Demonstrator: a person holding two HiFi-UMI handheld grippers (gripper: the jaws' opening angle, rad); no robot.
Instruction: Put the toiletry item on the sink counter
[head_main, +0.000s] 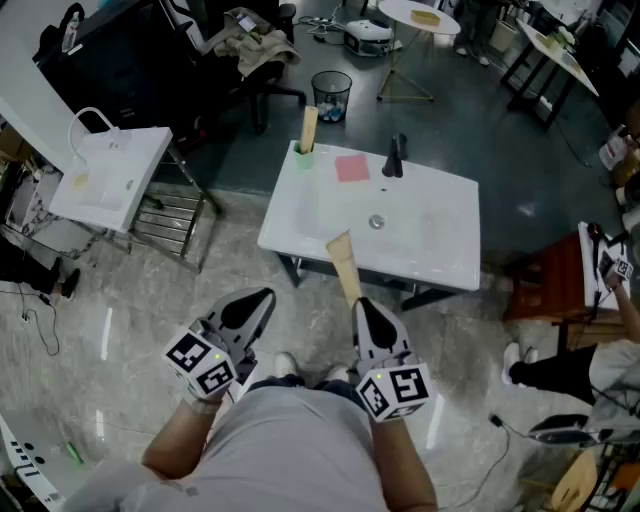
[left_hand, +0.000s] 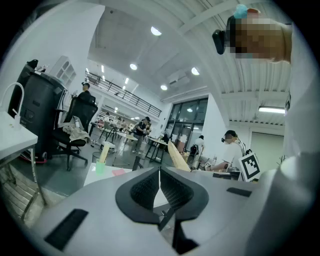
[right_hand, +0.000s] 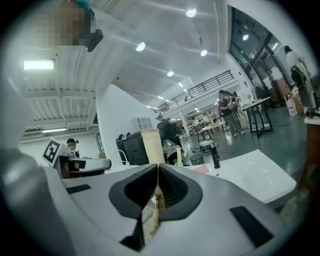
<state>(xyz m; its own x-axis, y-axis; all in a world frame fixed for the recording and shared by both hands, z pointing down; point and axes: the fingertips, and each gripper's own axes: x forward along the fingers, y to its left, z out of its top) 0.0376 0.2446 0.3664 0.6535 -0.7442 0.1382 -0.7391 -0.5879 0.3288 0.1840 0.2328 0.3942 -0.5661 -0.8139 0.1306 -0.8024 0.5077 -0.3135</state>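
The left gripper (head_main: 262, 297) is idle, its jaws pressed together on nothing. Just to its right, the right gripper (head_main: 362, 303) is clamped on the near end of the flat tan toiletry item (head_main: 345, 265), which sticks forward out of its jaws. The white sink counter (head_main: 440, 250) lies ahead of and below both tips, and the item is not yet resting on it, so the pickup looks done; carrying it forward, lowering it and letting go are left.

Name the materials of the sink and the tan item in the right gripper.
The sink looks like glossy white ceramic, judging by its smooth sheen. The tan item seems matte kraft paper or card: flat, brown, with printed lettering.
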